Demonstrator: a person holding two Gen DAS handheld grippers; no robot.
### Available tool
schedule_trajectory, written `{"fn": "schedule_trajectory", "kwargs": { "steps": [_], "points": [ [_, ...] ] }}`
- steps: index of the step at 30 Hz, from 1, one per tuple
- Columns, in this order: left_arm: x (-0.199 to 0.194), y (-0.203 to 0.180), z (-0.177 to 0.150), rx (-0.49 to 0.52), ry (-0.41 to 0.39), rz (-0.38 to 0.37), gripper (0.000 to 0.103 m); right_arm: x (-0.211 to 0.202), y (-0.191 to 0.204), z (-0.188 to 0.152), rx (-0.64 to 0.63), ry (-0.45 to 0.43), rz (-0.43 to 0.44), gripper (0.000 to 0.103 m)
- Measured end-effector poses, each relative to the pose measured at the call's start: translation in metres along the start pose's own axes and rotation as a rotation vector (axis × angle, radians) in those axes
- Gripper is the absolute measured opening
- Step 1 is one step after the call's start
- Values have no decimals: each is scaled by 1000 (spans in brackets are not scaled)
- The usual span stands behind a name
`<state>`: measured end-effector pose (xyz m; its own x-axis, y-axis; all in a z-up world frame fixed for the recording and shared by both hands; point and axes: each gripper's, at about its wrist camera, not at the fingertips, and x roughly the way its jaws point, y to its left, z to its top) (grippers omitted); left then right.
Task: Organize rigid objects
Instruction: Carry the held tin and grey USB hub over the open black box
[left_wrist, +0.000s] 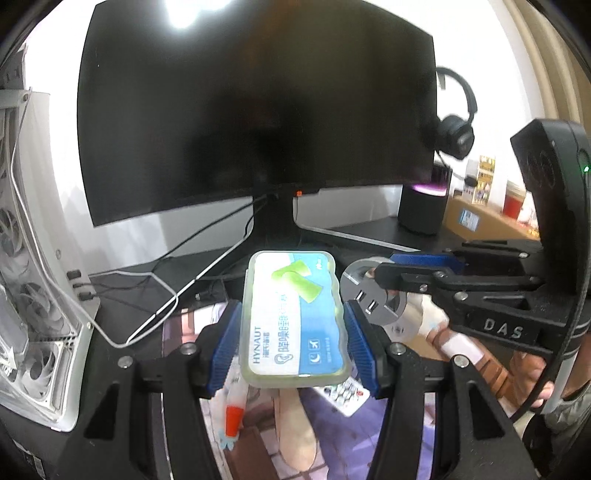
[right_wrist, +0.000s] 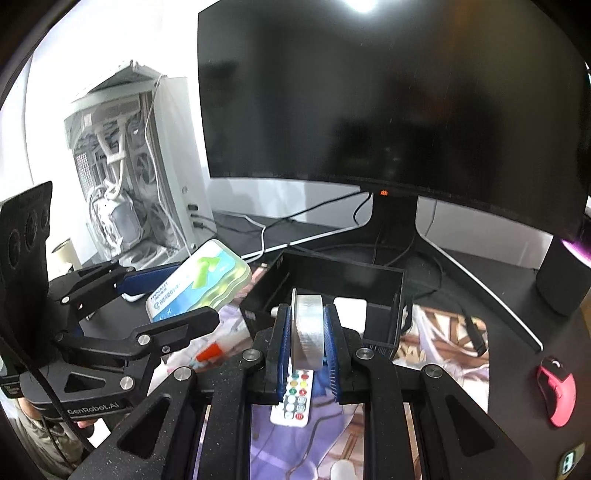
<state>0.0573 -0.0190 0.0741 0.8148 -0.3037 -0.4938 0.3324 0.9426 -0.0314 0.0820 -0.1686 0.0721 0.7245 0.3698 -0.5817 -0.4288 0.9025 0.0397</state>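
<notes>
My left gripper (left_wrist: 291, 314) is shut on a translucent earplug case (left_wrist: 291, 317) with a blue and green label, held flat above the printed desk mat. The right wrist view shows that case (right_wrist: 199, 284) at left, between the left gripper's fingers (right_wrist: 184, 325). My right gripper (right_wrist: 307, 314) is shut on a round silver USB hub (right_wrist: 306, 332), gripped edge-on by the blue pads. In the left wrist view the hub (left_wrist: 369, 299) shows its ports, with the right gripper (left_wrist: 384, 271) clamped on it. A black open box (right_wrist: 369, 269) stands just beyond the hub.
A white remote (right_wrist: 293, 395) with coloured buttons and a red-capped tube (right_wrist: 208, 352) lie on the mat below the grippers. A dark monitor (right_wrist: 388, 110) on its stand fills the back; a white PC case (right_wrist: 140, 177) stands left, a speaker (right_wrist: 561, 280) and pink mouse (right_wrist: 556, 391) right.
</notes>
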Motion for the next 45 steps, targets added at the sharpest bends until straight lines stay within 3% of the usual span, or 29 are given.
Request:
{"fn": "schedule_trajectory", "kwargs": {
  "steps": [19,30,45],
  "points": [
    [8,-3,67,-41,-63,-6,55,-1,-36,58,109,-63,-5,17],
    [35,13,68,-90,-30,8,55,32,-52,60,159,-20,-4,17],
    [76,13,57,-80,36,38,55,71,-61,49,181,44,-22,17]
  ]
}}
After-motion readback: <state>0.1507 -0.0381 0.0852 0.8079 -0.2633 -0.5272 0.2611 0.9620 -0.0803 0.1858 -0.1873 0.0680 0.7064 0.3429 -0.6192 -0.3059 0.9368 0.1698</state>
